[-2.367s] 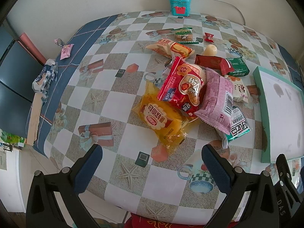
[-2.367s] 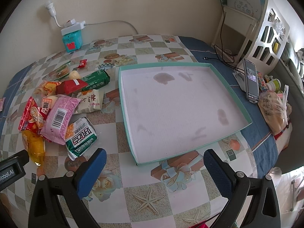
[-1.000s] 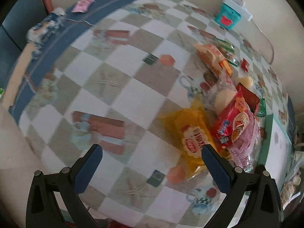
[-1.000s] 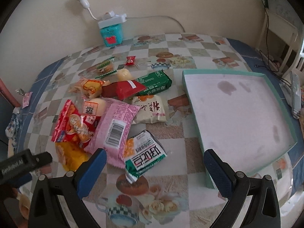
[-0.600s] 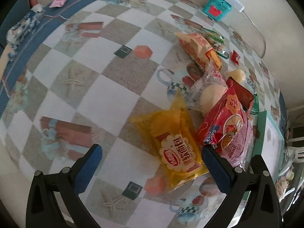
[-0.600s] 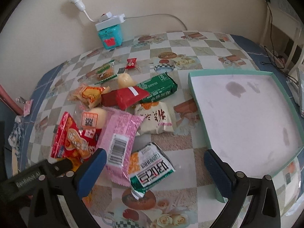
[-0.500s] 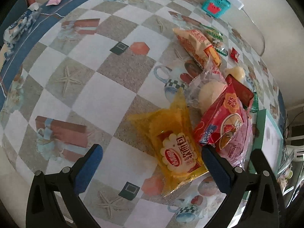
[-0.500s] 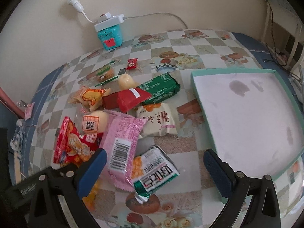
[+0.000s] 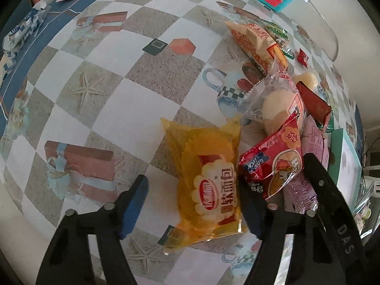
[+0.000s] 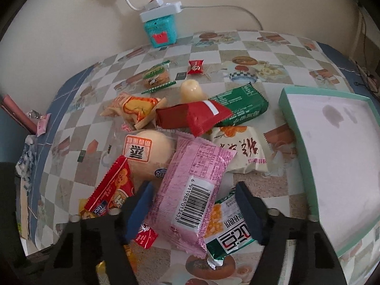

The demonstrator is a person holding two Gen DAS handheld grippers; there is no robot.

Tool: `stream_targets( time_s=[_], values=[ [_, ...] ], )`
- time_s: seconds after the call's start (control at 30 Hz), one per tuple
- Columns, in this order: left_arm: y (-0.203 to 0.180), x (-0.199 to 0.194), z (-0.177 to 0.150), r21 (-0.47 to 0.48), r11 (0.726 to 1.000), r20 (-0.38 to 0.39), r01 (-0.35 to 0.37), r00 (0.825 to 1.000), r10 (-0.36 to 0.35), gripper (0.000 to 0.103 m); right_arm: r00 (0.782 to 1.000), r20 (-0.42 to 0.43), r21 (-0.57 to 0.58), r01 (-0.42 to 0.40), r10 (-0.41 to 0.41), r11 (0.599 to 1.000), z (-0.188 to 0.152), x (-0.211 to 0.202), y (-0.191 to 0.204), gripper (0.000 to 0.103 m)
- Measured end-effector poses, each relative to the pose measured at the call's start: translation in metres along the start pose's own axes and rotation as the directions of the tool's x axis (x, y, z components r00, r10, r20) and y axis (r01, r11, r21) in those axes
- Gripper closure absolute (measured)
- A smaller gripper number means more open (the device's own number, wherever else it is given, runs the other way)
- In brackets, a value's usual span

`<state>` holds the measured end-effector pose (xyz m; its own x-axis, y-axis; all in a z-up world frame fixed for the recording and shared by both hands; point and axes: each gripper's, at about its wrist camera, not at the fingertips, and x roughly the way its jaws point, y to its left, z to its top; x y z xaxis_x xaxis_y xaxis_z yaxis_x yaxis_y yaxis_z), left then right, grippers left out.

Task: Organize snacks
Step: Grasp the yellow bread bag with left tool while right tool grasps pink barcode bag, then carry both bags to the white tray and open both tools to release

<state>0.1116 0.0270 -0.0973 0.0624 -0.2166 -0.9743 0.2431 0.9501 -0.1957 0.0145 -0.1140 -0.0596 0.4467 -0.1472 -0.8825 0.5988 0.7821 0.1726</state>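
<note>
A pile of snack packets lies on the checked tablecloth. My left gripper (image 9: 192, 204) is open, with its fingers on either side of a yellow cake packet (image 9: 209, 178); a red packet (image 9: 273, 163) lies against the right finger. My right gripper (image 10: 192, 206) is open astride a pink packet (image 10: 192, 190), low over the pile. A green-and-white packet (image 10: 230, 232) lies under its right finger. The red packet (image 10: 111, 190) and a round bun in clear wrap (image 10: 147, 154) lie to its left. A teal-rimmed white tray (image 10: 332, 142) stands empty on the right.
Farther back lie a red bar (image 10: 197, 114), a green bar (image 10: 239, 106), a white packet (image 10: 242, 152), an orange packet (image 10: 133, 106), a jelly cup (image 10: 190, 90) and small sweets. A teal box (image 10: 161, 30) with a power strip stands by the wall.
Both grippers have dropped closer to the pile. The left one now straddles the yellow packet; the right one now straddles the pink packet. Both remain open.
</note>
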Motion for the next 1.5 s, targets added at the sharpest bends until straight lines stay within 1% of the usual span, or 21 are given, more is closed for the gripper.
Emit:
stream_targets(
  time_s=[0.07,0.1,0.13,0.17,0.33,0.47,0.5,0.6,0.77,0.8,0.97,1.1,1.13,1.23,1.37,1.5],
  values=[
    [-0.001,0.001,0.002,0.000,1.000,0.004,-0.003,1.000,0.003,0.042,1.000,-0.008,0.003,-0.016,0.016,1.000,-0.001,0.001,-0.001,0.048],
    [-0.002,0.002,0.003,-0.001,1.000,0.005,-0.002,1.000,0.002,0.045,1.000,-0.008,0.000,-0.017,0.017,1.000,-0.001,0.001,0.000,0.051],
    [-0.002,0.000,0.005,-0.001,1.000,0.004,0.002,1.000,-0.002,0.052,1.000,-0.007,-0.004,-0.015,0.015,1.000,-0.001,0.001,0.000,0.052],
    [-0.002,0.001,0.005,0.000,1.000,0.003,0.009,1.000,-0.009,0.056,1.000,-0.005,-0.006,-0.017,0.017,1.000,-0.001,0.000,0.001,0.055],
    [0.001,-0.004,0.001,-0.007,1.000,0.006,0.017,1.000,-0.017,0.058,0.999,0.005,-0.004,-0.039,0.039,0.999,0.000,-0.007,0.001,0.056],
    [0.003,-0.006,-0.004,-0.012,1.000,0.012,0.012,1.000,-0.011,0.059,0.998,0.020,0.022,-0.060,0.060,0.998,0.002,-0.017,-0.003,0.057],
    [0.008,-0.010,-0.009,-0.013,1.000,0.015,0.007,1.000,-0.006,0.059,0.998,0.023,0.027,-0.064,0.063,0.998,0.002,-0.019,-0.004,0.057],
    [0.011,-0.019,-0.009,-0.017,1.000,0.025,0.006,1.000,-0.006,0.059,0.998,0.034,0.033,-0.062,0.061,0.998,0.004,-0.027,-0.005,0.058],
    [0.012,-0.039,-0.010,-0.025,1.000,0.073,-0.012,0.997,0.014,0.059,0.996,0.051,0.064,-0.076,0.072,0.995,0.010,-0.037,-0.011,0.058],
    [0.015,-0.047,-0.015,-0.029,0.999,0.082,-0.016,0.996,0.019,0.059,0.996,0.055,0.068,-0.073,0.069,0.995,0.011,-0.038,-0.012,0.058],
    [0.013,-0.068,-0.008,-0.055,0.997,0.125,-0.051,0.990,0.058,0.059,0.996,0.070,0.083,-0.066,0.061,0.994,0.016,-0.043,-0.016,0.058],
    [-0.002,-0.084,0.005,-0.058,0.995,0.159,-0.080,0.983,0.089,0.059,0.996,0.078,0.111,-0.055,0.046,0.992,0.022,-0.046,-0.025,0.058],
    [-0.007,-0.089,0.006,-0.056,0.995,0.166,-0.083,0.982,0.091,0.059,0.995,0.083,0.119,-0.063,0.053,0.991,0.023,-0.048,-0.028,0.058],
    [-0.030,-0.090,0.018,-0.046,0.995,0.176,-0.086,0.980,0.093,0.059,0.994,0.100,0.154,-0.053,0.038,0.987,0.030,-0.055,-0.041,0.058],
    [-0.062,-0.097,0.023,-0.020,0.995,0.203,-0.095,0.974,0.097,0.059,0.992,0.125,0.216,-0.045,0.019,0.975,0.040,-0.063,-0.066,0.058],
    [-0.095,-0.098,0.023,0.024,0.995,0.220,-0.100,0.971,0.092,0.059,0.990,0.140,0.304,-0.033,-0.011,0.952,0.048,-0.069,-0.099,0.058]
  ],
)
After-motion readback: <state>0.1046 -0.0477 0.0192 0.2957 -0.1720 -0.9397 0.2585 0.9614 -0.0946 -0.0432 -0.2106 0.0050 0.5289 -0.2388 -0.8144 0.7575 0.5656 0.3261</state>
